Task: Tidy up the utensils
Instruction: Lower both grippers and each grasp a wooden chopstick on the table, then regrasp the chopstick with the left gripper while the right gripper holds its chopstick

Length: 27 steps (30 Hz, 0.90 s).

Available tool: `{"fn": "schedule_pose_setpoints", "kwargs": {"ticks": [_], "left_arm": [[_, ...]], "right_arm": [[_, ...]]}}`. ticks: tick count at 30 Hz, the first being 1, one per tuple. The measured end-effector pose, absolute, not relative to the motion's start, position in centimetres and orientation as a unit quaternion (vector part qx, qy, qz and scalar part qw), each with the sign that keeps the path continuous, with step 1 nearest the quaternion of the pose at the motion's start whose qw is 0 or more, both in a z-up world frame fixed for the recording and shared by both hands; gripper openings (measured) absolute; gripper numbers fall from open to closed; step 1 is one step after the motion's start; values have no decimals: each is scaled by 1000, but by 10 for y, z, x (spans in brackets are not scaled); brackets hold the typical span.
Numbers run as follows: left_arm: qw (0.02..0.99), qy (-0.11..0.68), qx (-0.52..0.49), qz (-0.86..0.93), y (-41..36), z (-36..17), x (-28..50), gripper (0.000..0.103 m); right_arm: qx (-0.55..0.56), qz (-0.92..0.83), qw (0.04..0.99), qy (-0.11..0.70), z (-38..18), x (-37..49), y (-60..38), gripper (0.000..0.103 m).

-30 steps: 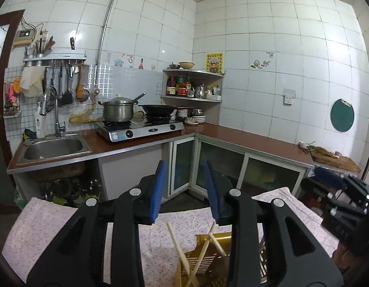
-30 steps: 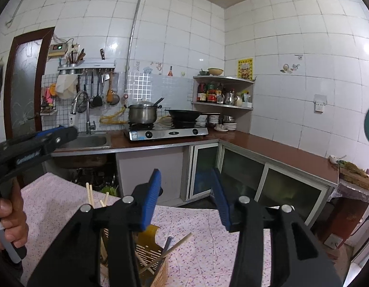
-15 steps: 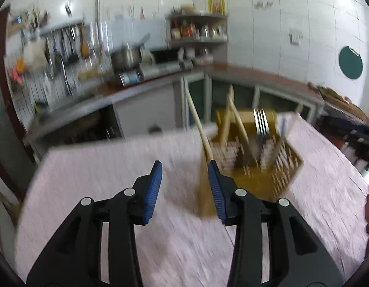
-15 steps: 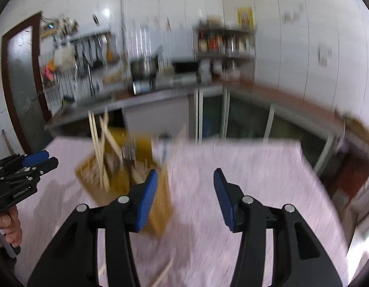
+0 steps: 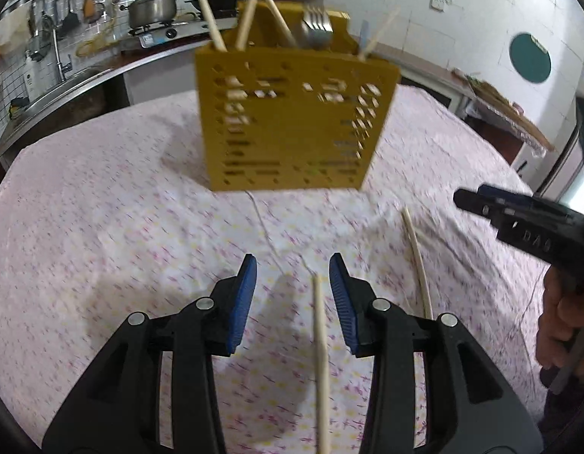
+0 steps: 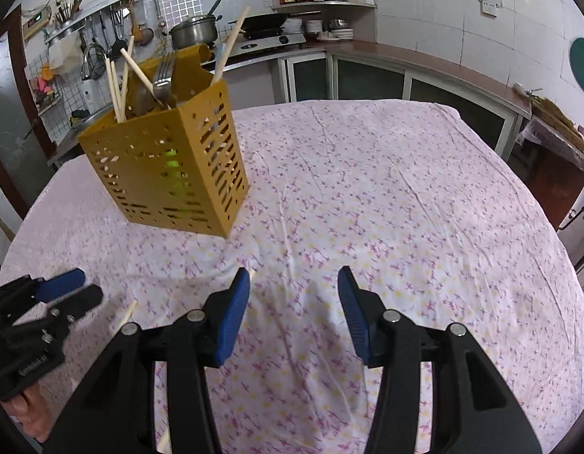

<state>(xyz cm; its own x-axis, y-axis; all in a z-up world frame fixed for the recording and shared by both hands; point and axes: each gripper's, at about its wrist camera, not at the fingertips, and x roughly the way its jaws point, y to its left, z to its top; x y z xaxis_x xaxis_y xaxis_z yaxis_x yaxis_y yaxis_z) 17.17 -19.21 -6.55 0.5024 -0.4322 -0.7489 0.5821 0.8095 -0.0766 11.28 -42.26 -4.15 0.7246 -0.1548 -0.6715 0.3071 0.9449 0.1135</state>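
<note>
left gripper (image 5: 292, 295) jaws stand partly open over 1 chopstick (image 5: 321, 359), not gripping it. right gripper (image 6: 293, 302) jaws partly open, empty, above the cloth (image 6: 405, 189).

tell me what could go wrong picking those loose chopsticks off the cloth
1. The near chopstick lies flat on the wrinkled tablecloth between the open pads of the left gripper, closer to one pad; closing could roll it aside or pinch cloth.
2. The second chopstick lies close beside it, and the right gripper is near; the two grippers could collide.
3. The yellow holder already holds leaning chopsticks and a fork; a careless insertion might tip it.
</note>
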Motion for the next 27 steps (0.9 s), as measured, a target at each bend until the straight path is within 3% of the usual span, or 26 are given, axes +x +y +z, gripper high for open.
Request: {"fn": "schedule_pose_setpoints", "kwargs": {"ticks": [8, 12, 14, 20, 23, 27], "left_arm": [[845, 441, 112, -280, -213, -96, 175, 38], [854, 432, 121, -265, -215, -100, 178, 28], [855, 432, 120, -261, -213, -99, 184, 21], [853, 440, 101, -262, -199, -96, 196, 17], [854, 440, 100, -258, -194, -94, 199, 9], [852, 445, 90, -261, -186, -93, 203, 7]], "right_arm": [[72, -92, 917, 381, -52, 136, -404, 48], [86, -83, 909, 399, -62, 149, -402, 46], [95, -78, 903, 412, -68, 156, -400, 40], [79, -63, 898, 427, -81, 163, -386, 19], [71, -57, 900, 427, -82, 163, -383, 12], [68, -51, 900, 428, -79, 162, -381, 6]]}}
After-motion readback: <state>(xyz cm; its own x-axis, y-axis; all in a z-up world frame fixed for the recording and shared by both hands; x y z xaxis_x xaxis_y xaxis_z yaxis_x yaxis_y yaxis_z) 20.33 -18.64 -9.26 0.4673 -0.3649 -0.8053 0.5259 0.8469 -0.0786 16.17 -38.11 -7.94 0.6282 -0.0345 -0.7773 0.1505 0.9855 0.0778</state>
